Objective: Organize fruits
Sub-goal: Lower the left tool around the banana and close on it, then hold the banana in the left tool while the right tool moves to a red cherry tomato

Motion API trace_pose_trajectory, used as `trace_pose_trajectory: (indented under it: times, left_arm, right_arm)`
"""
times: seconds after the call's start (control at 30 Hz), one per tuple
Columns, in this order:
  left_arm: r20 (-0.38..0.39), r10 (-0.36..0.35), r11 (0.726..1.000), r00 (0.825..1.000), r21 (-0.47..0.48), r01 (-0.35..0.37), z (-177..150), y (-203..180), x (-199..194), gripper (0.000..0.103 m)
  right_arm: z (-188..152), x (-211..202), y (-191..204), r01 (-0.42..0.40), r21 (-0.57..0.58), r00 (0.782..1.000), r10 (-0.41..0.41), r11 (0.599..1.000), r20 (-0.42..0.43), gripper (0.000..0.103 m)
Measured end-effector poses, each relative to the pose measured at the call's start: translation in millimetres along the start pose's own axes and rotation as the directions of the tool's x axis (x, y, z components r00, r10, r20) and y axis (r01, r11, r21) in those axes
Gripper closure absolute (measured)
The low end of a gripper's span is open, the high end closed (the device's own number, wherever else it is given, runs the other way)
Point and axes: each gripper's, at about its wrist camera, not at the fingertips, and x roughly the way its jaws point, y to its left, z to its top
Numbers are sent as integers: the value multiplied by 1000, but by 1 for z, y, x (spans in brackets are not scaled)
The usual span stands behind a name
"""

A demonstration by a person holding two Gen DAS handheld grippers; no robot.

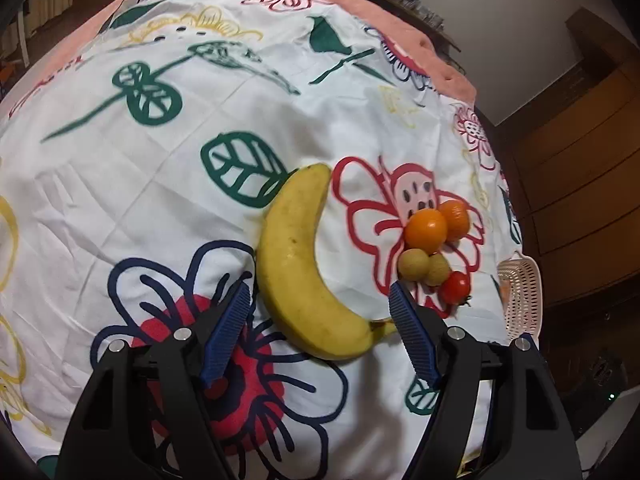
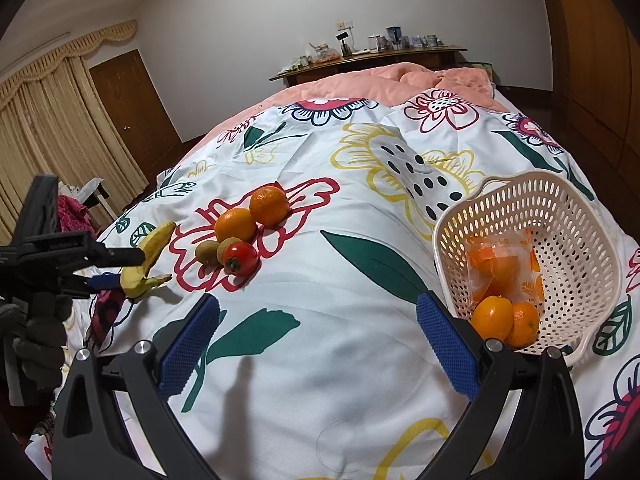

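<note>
Left tongs (image 1: 320, 292) point steeply down at the banana (image 1: 294, 264), pads (image 1: 230, 332) apart on either side of its stem end; the right pad looks to sit at the stem tip, the left one just short of the peel, so no clamp yet. Banana lies flat on the flowered bedspread (image 1: 160, 184), curved, stem toward the camera. Just right of it: two oranges (image 1: 426, 230) touching each other, two small brownish-yellow round fruits (image 1: 412, 264) in front of them, one tomato (image 1: 456, 286) nearest the bed's right edge, all bunched on a red flower print. In the right wrist view the right tongs (image 2: 320, 320) are wide apart, nothing between them, hovering over bare bedspread. White perforated basket (image 2: 580, 216) sits to their right, tilted toward the camera, holding two oranges (image 2: 506, 320) at its near rim and an orange-printed plastic bag (image 2: 504, 264) behind them. Fruit cluster is far left of the basket, well apart from it. A gloved hand (image 2: 36, 320) holds the left tool at the left edge of that view. Pink blanket (image 2: 400, 76) covers the far end of the bed.
</note>
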Motion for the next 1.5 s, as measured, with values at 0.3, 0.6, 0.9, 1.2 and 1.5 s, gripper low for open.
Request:
trace_pose_trajectory:
  times: [0.3, 0.6, 0.9, 1.2, 1.5]
  left_arm:
    - [12, -30, 999, 999, -30, 31, 9, 3, 13, 35]
    - [88, 23, 995, 996, 90, -31, 13, -14, 0, 70]
    - [73, 57, 982, 996, 178, -70, 18, -28, 14, 70]
    - [77, 75, 974, 994, 209, -90, 23, -28, 25, 70]
    - [166, 53, 974, 985, 209, -87, 16, -27, 6, 71]
  right_arm:
    - [0, 0, 0, 0, 0, 1000, 0, 1000, -1, 5]
    - [-1, 0, -3, -5, 13, 1000, 5, 1000, -3, 5]
    - [-1, 0, -3, -6, 14, 1000, 6, 1000, -4, 5]
    - [0, 11, -17, -90, 108, 993, 98, 990, -71, 5]
    - [1, 12, -10, -75, 75, 994, 81, 994, -75, 5]
